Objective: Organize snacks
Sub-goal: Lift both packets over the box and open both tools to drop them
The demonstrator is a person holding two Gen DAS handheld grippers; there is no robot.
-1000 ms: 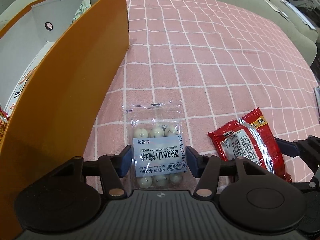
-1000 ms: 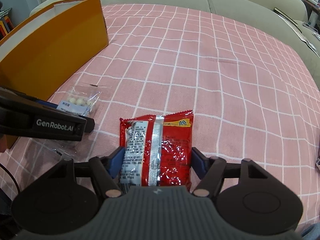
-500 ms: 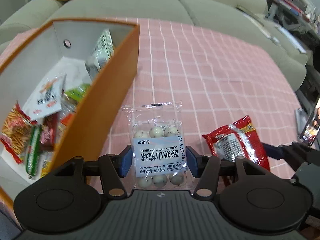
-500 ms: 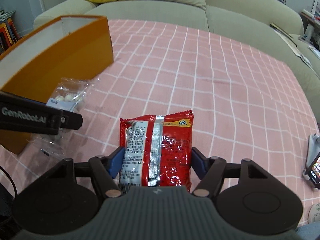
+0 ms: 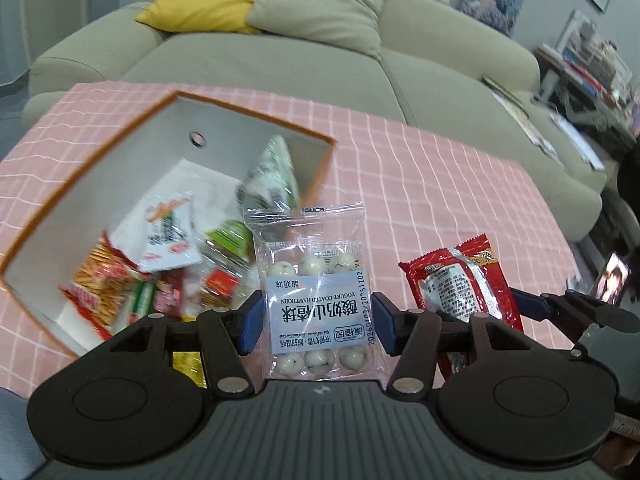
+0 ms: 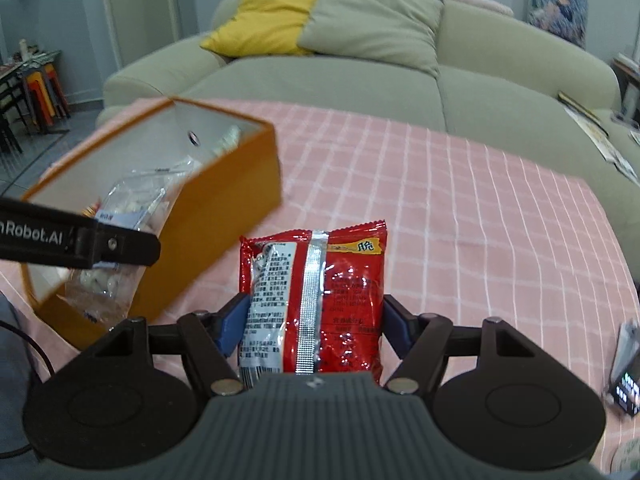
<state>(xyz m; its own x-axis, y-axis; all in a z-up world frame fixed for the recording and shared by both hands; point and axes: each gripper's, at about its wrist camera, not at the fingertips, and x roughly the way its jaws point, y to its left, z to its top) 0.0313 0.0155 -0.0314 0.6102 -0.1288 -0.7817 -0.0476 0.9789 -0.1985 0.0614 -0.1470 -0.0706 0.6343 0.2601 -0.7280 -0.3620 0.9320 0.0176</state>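
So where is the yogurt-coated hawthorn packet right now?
In the left wrist view, the yogurt-coated hawthorn packet is clamped in the left gripper, held above the near right edge of the orange box, left of the red snack packet.

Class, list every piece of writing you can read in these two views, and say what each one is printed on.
"YOGURT-COATED HAWTHORN": label of the clear hawthorn bag, seen upside down.
"酸奶山楂球": same label.
"nRobot.AI": left gripper, start cut off.
"脆": yellow strip on the red snack packet.
Date digits on the clear bag, the red packet's fine print and the packets in the orange box: too small or blurred.
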